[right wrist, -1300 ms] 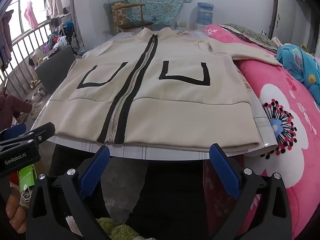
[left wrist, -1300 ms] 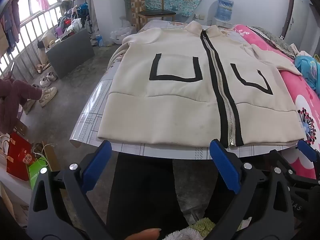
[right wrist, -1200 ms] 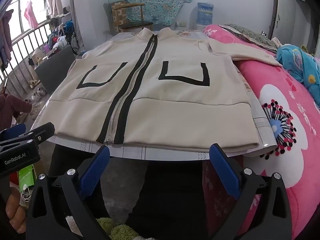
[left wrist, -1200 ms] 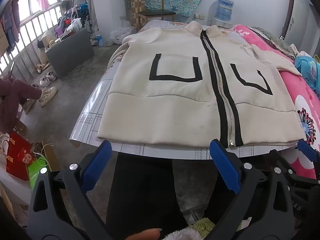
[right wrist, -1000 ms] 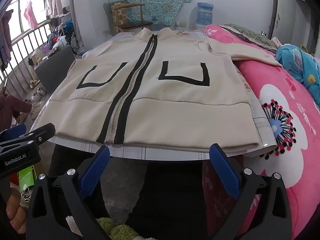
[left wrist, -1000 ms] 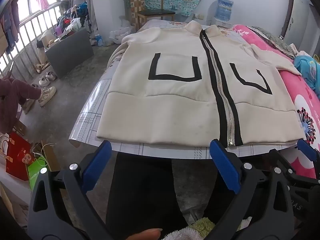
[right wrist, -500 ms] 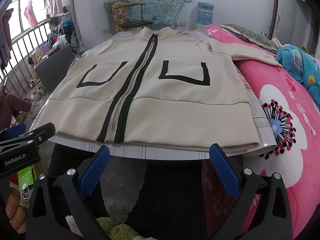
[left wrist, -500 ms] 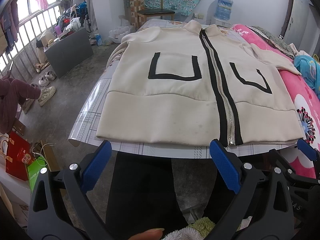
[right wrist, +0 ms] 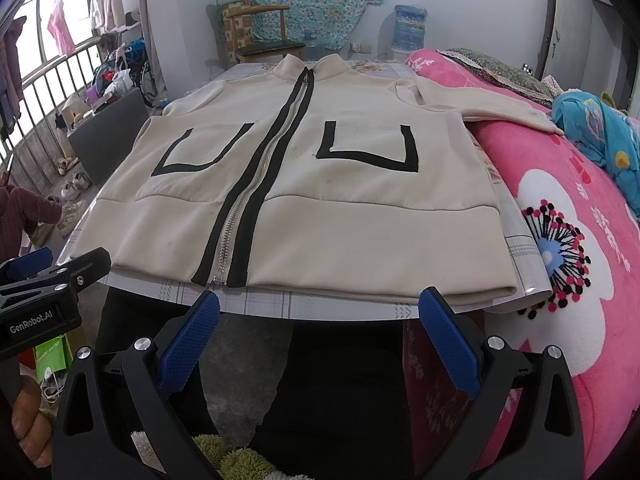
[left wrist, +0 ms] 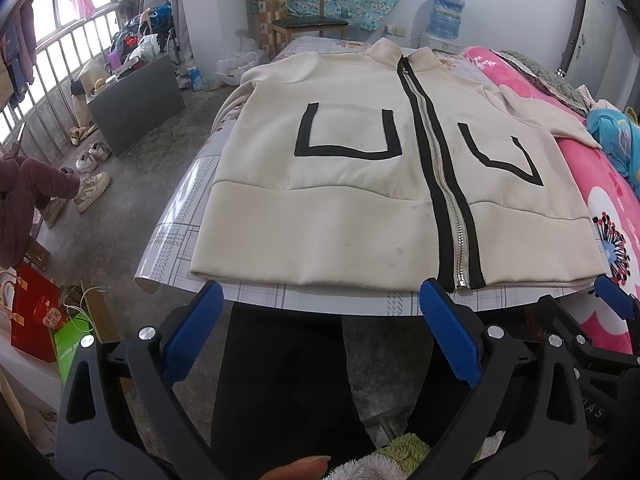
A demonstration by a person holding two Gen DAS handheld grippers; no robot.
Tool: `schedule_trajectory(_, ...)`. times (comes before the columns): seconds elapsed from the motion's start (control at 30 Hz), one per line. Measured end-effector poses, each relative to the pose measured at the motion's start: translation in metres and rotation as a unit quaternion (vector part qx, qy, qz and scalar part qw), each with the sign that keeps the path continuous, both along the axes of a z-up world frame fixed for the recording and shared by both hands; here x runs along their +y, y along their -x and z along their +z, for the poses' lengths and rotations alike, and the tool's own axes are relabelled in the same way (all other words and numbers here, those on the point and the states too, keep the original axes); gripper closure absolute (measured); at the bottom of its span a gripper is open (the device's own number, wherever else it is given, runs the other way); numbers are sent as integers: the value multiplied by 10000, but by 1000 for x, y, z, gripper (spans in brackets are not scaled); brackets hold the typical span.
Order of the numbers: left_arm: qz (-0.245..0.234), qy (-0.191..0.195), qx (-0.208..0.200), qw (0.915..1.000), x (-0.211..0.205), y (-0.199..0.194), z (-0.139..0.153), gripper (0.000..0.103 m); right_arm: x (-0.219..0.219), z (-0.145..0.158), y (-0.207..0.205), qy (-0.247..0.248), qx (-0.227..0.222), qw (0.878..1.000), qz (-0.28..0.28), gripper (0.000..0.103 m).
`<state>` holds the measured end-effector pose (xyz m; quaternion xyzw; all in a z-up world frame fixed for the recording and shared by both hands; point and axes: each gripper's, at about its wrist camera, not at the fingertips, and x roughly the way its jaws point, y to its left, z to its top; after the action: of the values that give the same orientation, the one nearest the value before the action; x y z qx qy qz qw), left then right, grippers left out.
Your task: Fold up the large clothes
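A cream zip-up jacket [left wrist: 360, 200] [right wrist: 340, 208] with black zipper bands and two black U-shaped pocket outlines lies flat and zipped on the table [left wrist: 320, 304] [right wrist: 320, 308], hem toward me. One sleeve [right wrist: 500, 108] stretches out over the pink blanket; the other sleeve [left wrist: 232, 104] hangs off the far left edge. My left gripper [left wrist: 322, 308] hovers open just short of the hem, left of the zipper end. My right gripper [right wrist: 320, 312] is open too, in front of the hem to the right of the zipper. Neither holds anything.
A pink flowered blanket [right wrist: 580, 260] lies against the table's right side, with blue cloth [right wrist: 600, 136] on it. A wooden chair [left wrist: 304, 20] and a water jug [left wrist: 448, 12] stand beyond the table. Shoes [left wrist: 90, 184], bags [left wrist: 36, 312] and a dark box [left wrist: 136, 100] sit on the floor to the left.
Both grippers have drifted very slightly; the jacket sits a touch lower and nearer in view. Jaws stay open and the jacket has not moved.
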<state>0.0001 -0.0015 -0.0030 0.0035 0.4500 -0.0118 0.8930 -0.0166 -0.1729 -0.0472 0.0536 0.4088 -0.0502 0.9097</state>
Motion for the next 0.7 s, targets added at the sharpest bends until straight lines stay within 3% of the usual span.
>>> schedule_trajectory(0.7,-8,6,-1,10000,1,0,0,8,-1,2,0,22,-14,10000,-20,6)
